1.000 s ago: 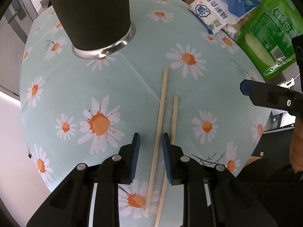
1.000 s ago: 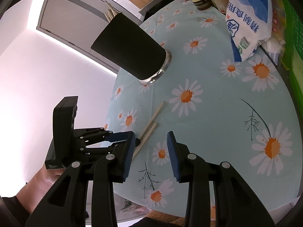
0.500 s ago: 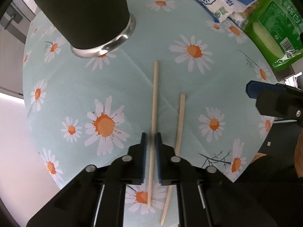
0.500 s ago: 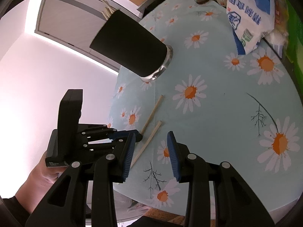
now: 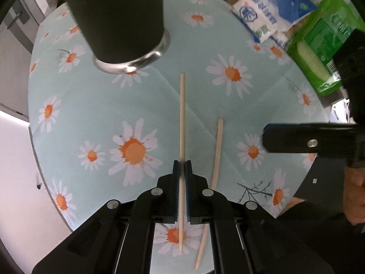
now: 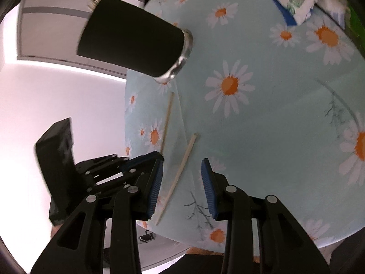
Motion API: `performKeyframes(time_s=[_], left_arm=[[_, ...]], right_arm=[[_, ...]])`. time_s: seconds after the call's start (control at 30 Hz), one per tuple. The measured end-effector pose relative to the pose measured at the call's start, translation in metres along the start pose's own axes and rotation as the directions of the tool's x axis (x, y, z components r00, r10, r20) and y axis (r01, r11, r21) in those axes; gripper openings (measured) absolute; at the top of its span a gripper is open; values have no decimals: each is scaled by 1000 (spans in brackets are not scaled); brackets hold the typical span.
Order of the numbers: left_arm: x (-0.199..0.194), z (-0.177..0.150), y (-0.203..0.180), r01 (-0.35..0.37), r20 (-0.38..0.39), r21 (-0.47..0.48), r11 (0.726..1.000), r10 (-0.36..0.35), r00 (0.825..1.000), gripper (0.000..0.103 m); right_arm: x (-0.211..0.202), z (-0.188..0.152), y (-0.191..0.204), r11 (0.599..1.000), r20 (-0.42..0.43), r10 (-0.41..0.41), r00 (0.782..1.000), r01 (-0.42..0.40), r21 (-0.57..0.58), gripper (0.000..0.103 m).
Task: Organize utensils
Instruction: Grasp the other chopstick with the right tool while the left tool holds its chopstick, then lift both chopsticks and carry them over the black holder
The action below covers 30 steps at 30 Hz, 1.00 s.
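Note:
My left gripper (image 5: 182,166) is shut on a wooden chopstick (image 5: 182,118) that points toward the black holder cup (image 5: 118,18). A second chopstick (image 5: 216,150) lies on the daisy tablecloth just to its right. In the right wrist view my right gripper (image 6: 182,171) is open and empty, hovering over that second chopstick (image 6: 184,159). The held chopstick (image 6: 167,118) and the left gripper (image 6: 146,159) show to its left. The black cup (image 6: 132,43) stands beyond, with several chopsticks sticking out of its top.
The round table with the daisy cloth (image 5: 228,100) ends close on the left and near sides. A blue-white bag (image 5: 271,11) and a green packet (image 5: 319,45) lie at the back right. The right gripper's finger (image 5: 305,138) reaches in from the right.
My left gripper closed on the left chopstick and turned it straight, apart from the other one. My right gripper moved in over the second chopstick and stays open.

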<state>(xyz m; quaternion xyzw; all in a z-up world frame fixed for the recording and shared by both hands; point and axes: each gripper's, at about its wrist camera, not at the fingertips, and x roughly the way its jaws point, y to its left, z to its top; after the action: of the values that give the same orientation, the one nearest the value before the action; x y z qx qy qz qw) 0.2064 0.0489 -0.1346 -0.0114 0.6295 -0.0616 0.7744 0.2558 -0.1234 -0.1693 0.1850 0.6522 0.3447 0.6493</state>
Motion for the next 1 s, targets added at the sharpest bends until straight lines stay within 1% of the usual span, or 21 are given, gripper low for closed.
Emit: performKeyframes(time_s=[0.07, 0.2, 0.3, 0.33, 0.5, 0.63, 0.73, 0.8, 0.97, 1.0], left_arm=[[-8, -6, 8, 26, 29, -8, 1000, -25, 999, 3], [-23, -21, 28, 75, 94, -33, 997, -71, 993, 3], [-33, -34, 41, 114, 135, -32, 993, -108, 985, 3], [-36, -37, 43, 124, 147, -30, 992, -119, 982, 3], [-52, -53, 61, 167, 208, 4, 986, -165, 964, 3], [-58, -60, 70, 195, 244, 20, 981, -194, 950, 3], [-58, -66, 77, 205, 262, 29, 978, -205, 943, 3], [-58, -71, 84, 215, 269, 35, 976, -217, 938, 3], [-59, -80, 100, 236, 280, 56, 970, -242, 929, 3], [-60, -81, 102, 234, 282, 62, 970, -242, 928, 3]], right_arm=[[7, -4, 3, 998, -1, -45, 999, 45, 49, 36], [23, -9, 9, 986, -23, -82, 996, 84, 143, 36], [33, -11, 16, 974, -21, -120, 993, 122, 189, 32], [36, -12, 19, 971, -18, -133, 991, 134, 199, 30], [50, -16, 28, 932, -22, -240, 971, 237, 275, 26], [56, -17, 40, 897, -6, -347, 938, 334, 290, 21], [64, -17, 54, 857, -4, -445, 896, 427, 290, 19], [69, -14, 61, 835, -7, -487, 873, 468, 288, 19], [88, -12, 82, 760, -18, -614, 789, 598, 257, 18], [92, -12, 86, 737, -19, -646, 763, 630, 247, 17]])
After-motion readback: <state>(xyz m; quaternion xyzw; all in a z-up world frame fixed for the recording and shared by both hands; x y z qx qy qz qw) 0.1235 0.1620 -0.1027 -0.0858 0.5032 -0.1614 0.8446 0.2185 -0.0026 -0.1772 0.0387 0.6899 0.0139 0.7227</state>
